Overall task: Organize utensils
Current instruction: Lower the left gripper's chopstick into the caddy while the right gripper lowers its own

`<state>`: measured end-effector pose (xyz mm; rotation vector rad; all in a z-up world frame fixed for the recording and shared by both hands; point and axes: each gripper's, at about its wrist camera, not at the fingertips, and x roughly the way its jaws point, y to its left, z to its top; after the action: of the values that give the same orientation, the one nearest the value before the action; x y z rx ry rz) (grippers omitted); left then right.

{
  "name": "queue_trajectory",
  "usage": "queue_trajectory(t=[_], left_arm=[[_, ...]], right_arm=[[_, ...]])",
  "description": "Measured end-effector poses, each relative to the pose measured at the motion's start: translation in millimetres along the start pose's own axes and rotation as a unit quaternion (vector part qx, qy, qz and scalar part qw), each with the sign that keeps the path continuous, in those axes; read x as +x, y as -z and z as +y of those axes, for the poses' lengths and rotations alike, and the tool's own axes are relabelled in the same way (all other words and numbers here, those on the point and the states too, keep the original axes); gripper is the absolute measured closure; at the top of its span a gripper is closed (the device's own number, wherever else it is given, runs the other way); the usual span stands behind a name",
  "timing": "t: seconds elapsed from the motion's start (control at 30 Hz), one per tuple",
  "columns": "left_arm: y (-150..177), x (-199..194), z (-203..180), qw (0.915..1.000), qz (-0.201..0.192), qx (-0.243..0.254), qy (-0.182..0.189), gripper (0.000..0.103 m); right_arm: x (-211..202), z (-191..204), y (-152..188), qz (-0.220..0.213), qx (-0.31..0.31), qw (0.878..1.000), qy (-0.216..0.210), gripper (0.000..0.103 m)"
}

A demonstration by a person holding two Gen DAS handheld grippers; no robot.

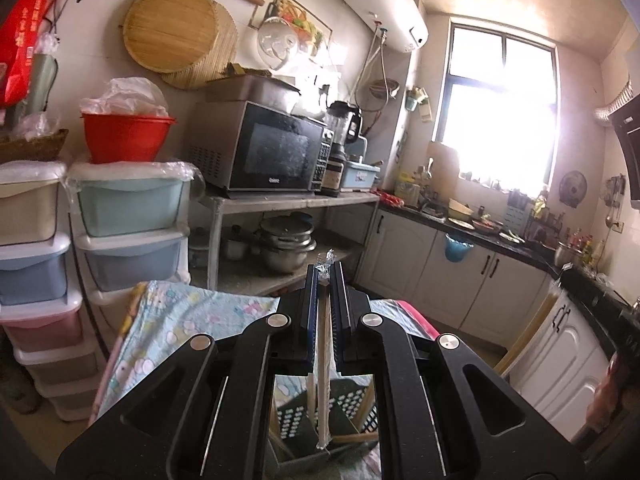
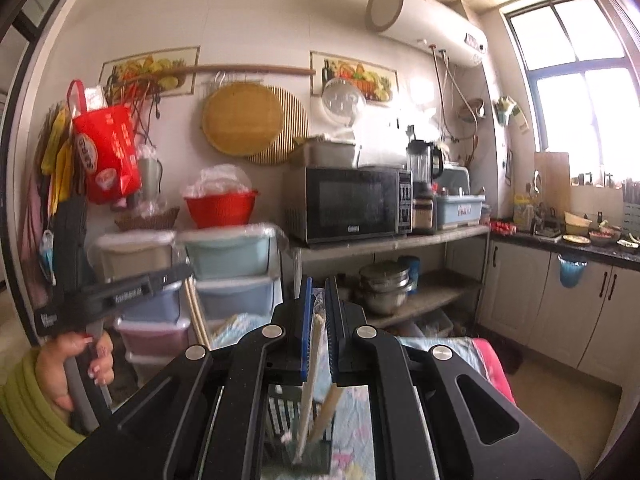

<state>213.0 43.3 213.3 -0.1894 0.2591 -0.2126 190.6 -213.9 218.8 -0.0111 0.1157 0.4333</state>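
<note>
**Operator A:** Status of both grippers at this moment?

**Operator B:** Left gripper (image 1: pixel 327 276) was clamped on a pair of wrapped chopsticks (image 1: pixel 323 376). The clear wrapper end stuck out past the fingertips, and the sticks hung down between the jaws. Right gripper (image 2: pixel 319 296) was likewise closed on a second wrapped pair (image 2: pixel 310 364), held near its upper end.

**Operator A:** Where did the lower ends sit?

**Operator B:** Both pairs hung over the dark perforated utensil holder (image 1: pixel 352 408), which stood on the table with the floral cloth (image 1: pixel 180 320), near its front edge. Other wooden sticks leaned inside the holder. Whether the held tips were inside it or just above the rim could not be determined.

**Operator A:** Why grip at the top, sticks vertical?

**Operator B:** Probable reason: a vertical hang matches the holder's upright opening, so the sticks pass the rim without snagging. A grip high on the sticks also keeps the jaws clear of that rim.

**Operator A:** Spacing between the units?

**Operator B:** In the right wrist view, the person's hand (image 2: pixel 80 364) on the left unit's handle appeared at the left, near but apart.
</note>
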Motion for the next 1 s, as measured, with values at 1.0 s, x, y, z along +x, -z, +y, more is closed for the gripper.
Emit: queue_trajectory(t=[1.0], left_arm=[[42.5,39.0,19.8,0.9998,0.014,-0.007,-0.013,0.099]], right_arm=[[85.7,-9.1,43.3,0.045,0.024,0.998,0.02,0.096]])
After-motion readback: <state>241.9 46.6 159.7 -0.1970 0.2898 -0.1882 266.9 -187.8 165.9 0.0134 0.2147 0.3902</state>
